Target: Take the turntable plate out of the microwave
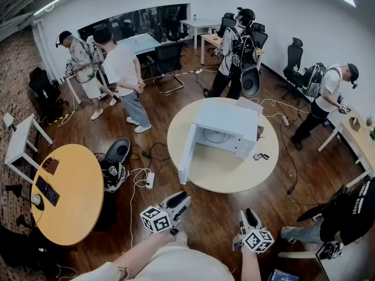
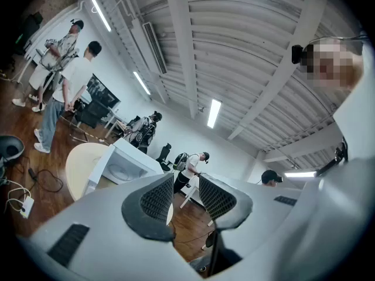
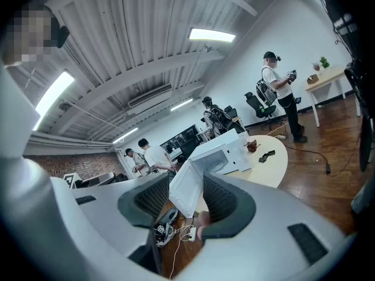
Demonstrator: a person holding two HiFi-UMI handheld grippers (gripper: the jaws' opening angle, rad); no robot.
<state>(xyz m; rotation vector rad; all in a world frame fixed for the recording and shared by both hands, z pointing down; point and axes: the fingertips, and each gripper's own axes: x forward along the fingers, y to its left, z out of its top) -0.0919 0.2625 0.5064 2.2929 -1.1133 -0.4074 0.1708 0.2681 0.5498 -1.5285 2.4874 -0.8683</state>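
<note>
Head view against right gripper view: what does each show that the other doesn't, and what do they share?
Only the head view: the left tool and the yellow table at the left. Only the right gripper view: the ribbed pads of the right tool, apart with nothing between them. Both: the microwave, its door open, on the round table.

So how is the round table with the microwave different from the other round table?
The table with the microwave is pale cream; the other round table is yellow-orange. The cream one carries the big white microwave with its door swung open; the orange one carries small things, like a long black thing. The cream one stands straight ahead of the person, the orange one off to the left. Both are round and stand on the dark wooden floor.
</note>
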